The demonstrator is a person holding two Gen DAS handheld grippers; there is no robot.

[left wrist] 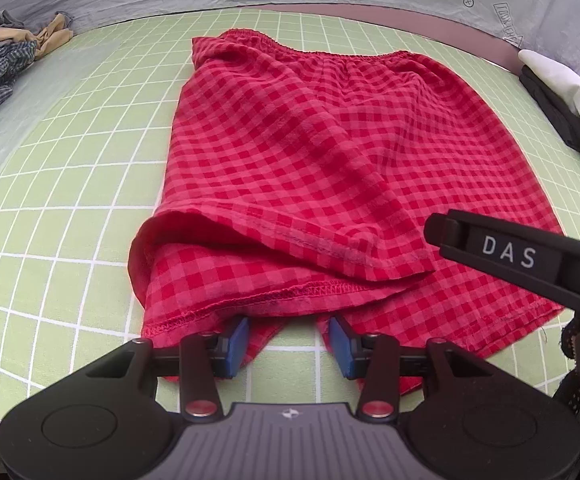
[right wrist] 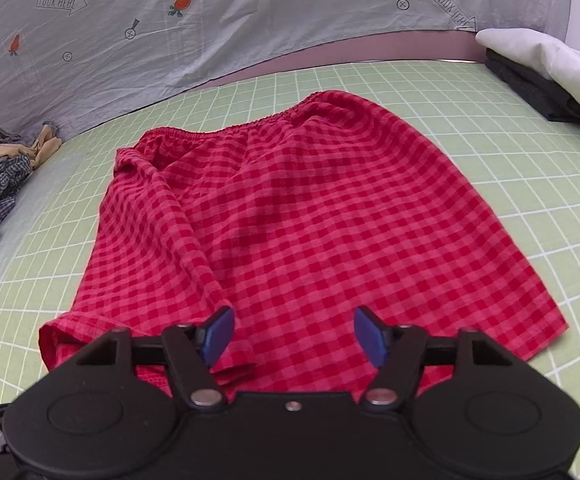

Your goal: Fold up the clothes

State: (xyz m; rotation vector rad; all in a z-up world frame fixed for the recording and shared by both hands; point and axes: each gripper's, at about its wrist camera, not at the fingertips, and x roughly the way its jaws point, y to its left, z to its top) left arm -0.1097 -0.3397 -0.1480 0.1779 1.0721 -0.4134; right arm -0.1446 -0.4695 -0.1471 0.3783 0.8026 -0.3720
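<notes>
Our left gripper (left wrist: 288,346) sits at the bottom centre of the left wrist view, its blue pads spread wide and holding nothing, just at the near hem of the red checked shorts (left wrist: 330,152). We see the shorts spread across the middle of the green grid mat (left wrist: 69,184), waistband toward the top, one leg folded over the other. A black arm marked DAS (left wrist: 510,256) reaches in from the right edge. Crumpled clothes (left wrist: 1,56) lie at upper left, a folded stack (left wrist: 570,108) at upper right.

From the right wrist view, our right gripper (right wrist: 294,338) is at lower centre, pads wide apart and empty, over the shorts' (right wrist: 310,200) near edge. The stack (right wrist: 550,76) is at upper right.
</notes>
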